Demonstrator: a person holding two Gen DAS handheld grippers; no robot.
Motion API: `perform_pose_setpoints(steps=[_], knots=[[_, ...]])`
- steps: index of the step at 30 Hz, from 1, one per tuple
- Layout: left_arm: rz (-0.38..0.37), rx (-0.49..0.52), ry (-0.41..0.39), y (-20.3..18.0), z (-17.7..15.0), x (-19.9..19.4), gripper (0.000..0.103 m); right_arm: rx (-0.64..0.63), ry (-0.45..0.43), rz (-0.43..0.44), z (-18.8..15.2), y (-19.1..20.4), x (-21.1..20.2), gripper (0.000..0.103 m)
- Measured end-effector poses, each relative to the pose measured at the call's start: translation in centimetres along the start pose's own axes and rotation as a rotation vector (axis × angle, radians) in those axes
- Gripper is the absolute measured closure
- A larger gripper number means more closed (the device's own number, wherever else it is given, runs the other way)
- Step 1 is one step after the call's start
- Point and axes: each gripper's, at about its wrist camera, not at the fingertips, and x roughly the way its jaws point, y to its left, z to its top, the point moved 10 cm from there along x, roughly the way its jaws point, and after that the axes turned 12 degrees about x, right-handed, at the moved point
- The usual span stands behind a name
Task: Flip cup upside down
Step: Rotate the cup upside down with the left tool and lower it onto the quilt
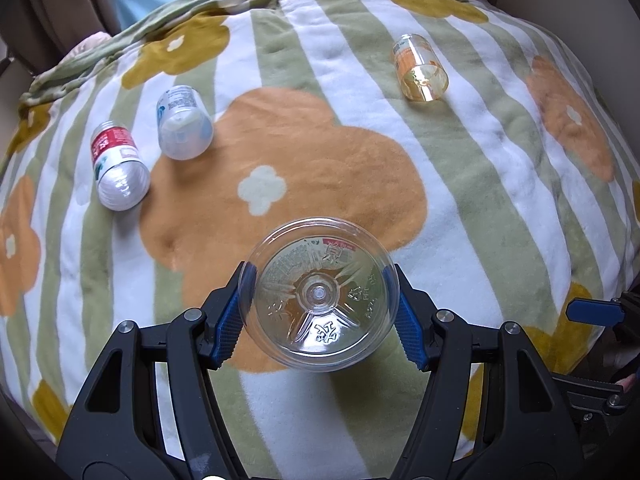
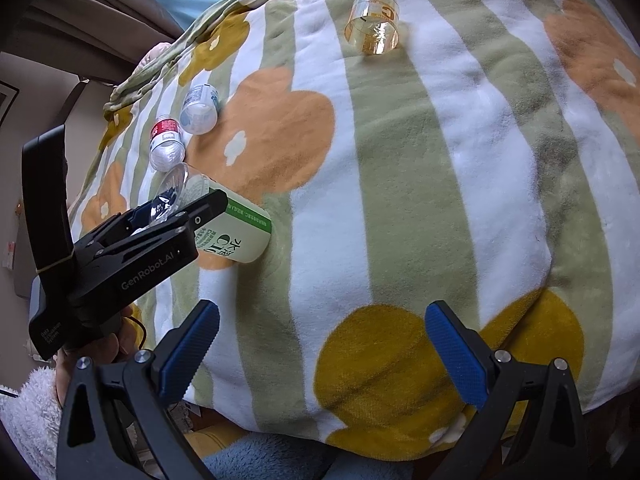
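My left gripper (image 1: 320,300) is shut on a clear cup with a green label (image 1: 320,296). I see its embossed base end-on between the blue pads. In the right wrist view the same cup (image 2: 232,232) is tilted, its mouth end down against the blanket, with the left gripper (image 2: 176,216) clamped near its base. My right gripper (image 2: 320,344) is open and empty above the blanket's near edge.
A striped flower-print blanket (image 1: 460,184) covers the surface. On it stand a red-label cup (image 1: 118,168), a blue-label cup (image 1: 182,124) and an amber cup (image 1: 420,68), all base up. The blanket's near edge drops off (image 2: 360,440).
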Motion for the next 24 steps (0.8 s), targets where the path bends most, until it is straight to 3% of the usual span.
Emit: perform_pose_setpoints(steps=[3,7,13,16,24], knots=[[0.002,-0.009,0.006,0.1,-0.1,0.1,0.040,0.001,-0.002,-0.001,0.0,0.0,0.0,0.000],[-0.052,-0.047,0.026,0.0,-0.5,0.7,0.011,0.002,0.000,-0.004,0.1,-0.2,0.2,0.000],[-0.067,-0.084,0.045,0.1,-1.0,1.3,0.009,0.008,0.004,-0.008,0.2,-0.7,0.3,0.000],[-0.072,-0.084,0.048,0.0,-1.1,1.4,0.000,0.005,0.010,-0.013,0.2,-0.9,0.4,0.000],[-0.084,-0.086,0.045,0.1,-1.2,0.9,0.000,0.018,0.011,-0.016,0.2,-0.7,0.3,0.000]])
